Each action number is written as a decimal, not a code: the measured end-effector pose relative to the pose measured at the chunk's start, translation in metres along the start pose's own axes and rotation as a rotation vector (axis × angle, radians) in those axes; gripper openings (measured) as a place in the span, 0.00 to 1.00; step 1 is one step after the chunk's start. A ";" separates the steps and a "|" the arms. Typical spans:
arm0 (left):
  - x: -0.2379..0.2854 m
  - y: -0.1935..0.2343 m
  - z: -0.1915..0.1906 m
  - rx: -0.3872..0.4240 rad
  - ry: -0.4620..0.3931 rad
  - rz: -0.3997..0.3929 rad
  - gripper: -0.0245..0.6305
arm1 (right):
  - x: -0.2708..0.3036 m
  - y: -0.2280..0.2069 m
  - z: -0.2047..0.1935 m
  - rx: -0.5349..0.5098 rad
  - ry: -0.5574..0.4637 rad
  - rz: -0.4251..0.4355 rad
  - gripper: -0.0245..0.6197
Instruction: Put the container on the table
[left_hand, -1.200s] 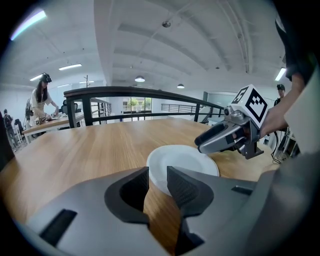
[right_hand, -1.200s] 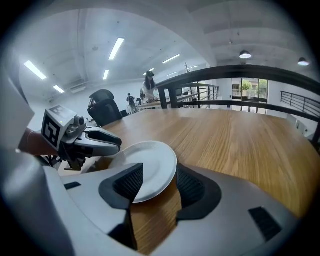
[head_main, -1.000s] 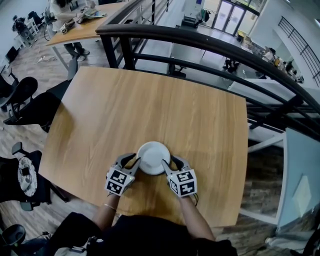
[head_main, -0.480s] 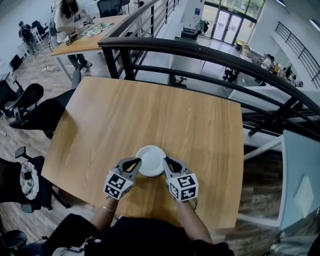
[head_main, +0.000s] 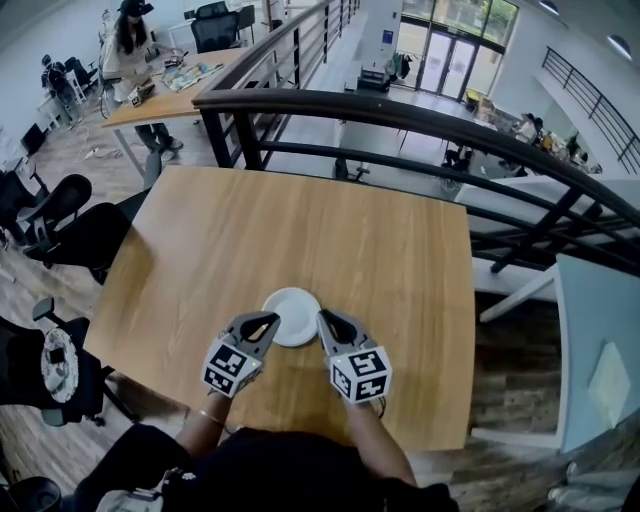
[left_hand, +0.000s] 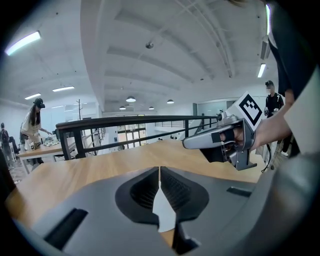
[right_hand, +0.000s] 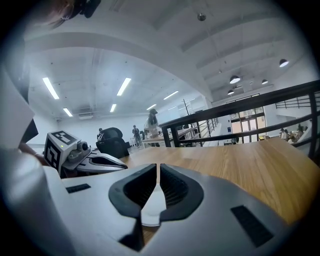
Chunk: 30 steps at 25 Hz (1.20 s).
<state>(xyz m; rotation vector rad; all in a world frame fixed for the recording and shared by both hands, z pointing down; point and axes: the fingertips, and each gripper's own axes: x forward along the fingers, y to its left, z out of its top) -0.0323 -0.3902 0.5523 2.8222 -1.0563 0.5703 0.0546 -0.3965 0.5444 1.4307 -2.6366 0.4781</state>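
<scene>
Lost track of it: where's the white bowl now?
Head view, lower centre: the white bowl is gripped between left tool and right tool, at the wooden table's near side.

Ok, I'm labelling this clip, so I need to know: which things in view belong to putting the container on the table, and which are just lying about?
Belongs to the job: white container, wooden table, left gripper, right gripper (both tongs shut).
Just lying about: black railing, office chairs, far table, person beside it.
</scene>
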 end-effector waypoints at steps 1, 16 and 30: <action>0.000 -0.001 0.002 -0.001 -0.003 0.001 0.07 | -0.001 0.001 0.001 -0.001 -0.001 0.005 0.09; -0.022 -0.012 0.020 0.018 -0.022 0.079 0.07 | -0.018 0.019 0.006 0.002 -0.011 0.086 0.08; -0.038 -0.015 0.018 0.000 -0.038 0.136 0.07 | -0.024 0.028 0.005 -0.007 -0.024 0.132 0.08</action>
